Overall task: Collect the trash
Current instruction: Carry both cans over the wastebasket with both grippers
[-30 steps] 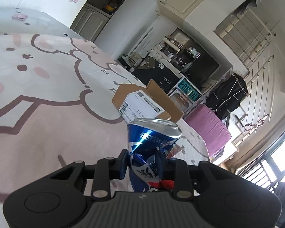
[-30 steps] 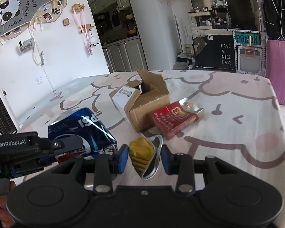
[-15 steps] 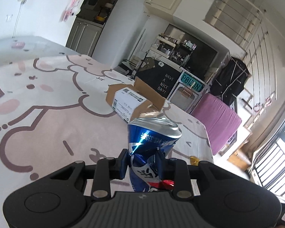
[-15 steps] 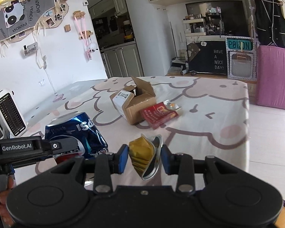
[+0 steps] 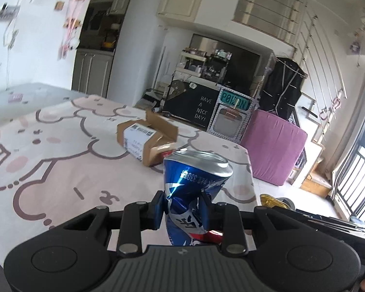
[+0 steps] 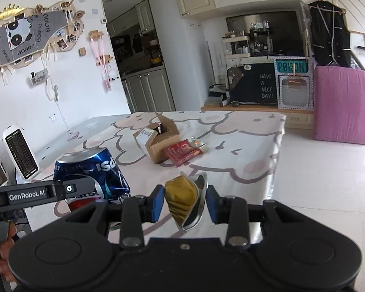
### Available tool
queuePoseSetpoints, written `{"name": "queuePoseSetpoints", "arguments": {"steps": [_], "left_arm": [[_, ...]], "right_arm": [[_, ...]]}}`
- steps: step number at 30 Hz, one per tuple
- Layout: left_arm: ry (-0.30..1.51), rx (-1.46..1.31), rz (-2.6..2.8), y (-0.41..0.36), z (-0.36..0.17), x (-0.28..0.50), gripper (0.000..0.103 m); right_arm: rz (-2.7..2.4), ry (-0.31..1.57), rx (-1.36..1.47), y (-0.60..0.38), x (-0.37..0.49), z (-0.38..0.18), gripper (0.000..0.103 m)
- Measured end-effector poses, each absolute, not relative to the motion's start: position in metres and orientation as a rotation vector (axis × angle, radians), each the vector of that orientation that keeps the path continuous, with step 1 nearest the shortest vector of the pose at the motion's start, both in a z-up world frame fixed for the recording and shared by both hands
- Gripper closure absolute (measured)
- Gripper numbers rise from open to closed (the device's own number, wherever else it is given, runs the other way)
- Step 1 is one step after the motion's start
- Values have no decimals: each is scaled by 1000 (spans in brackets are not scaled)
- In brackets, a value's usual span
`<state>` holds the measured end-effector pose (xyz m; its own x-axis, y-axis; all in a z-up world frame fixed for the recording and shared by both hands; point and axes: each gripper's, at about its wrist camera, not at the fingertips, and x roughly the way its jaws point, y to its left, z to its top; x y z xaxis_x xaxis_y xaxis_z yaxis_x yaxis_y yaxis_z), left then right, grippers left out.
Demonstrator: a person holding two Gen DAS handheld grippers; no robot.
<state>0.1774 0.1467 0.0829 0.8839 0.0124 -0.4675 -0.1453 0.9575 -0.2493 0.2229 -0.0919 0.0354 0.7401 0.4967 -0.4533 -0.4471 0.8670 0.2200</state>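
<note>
In our left gripper [image 5: 183,205] we hold a crushed blue Pepsi can [image 5: 194,189], its blue-padded fingers [image 5: 158,206] clamped on the dented middle so the silver top points up and away from us. In our right gripper [image 6: 184,203] we hold a squashed gold coffee capsule [image 6: 186,200], its silver rim turned to the right, with the fingers pressed against it on either side. Both pieces of trash are lifted clear of the table [image 6: 250,150], which is covered by a pale pink cloth printed with brown cartoon outlines.

From the right wrist view, the can sits at lower left in the other gripper, just beside ours. Farther back on the cloth lies an open cardboard box [image 6: 159,138] with a shipping label, and touching its right side is a flat red packet [image 6: 183,151] with a bit of crumpled foil at its far end. Behind the table stand a pink covered block [image 6: 343,104], a chalkboard sign [image 6: 265,88] reading "Have a nice day!", and grey kitchen cabinets [image 6: 148,92]. A white heater [image 6: 19,152] stands at far left.
</note>
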Motion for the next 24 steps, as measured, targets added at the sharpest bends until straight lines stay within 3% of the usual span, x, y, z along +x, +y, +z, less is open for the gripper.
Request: {"name": "queuePoseSetpoints", "arguments": {"steps": [24], "left_arm": [[517,-118,-103,7,75,181,72]], "right_arm": [[299,498,134,-244,172,35,65]]}}
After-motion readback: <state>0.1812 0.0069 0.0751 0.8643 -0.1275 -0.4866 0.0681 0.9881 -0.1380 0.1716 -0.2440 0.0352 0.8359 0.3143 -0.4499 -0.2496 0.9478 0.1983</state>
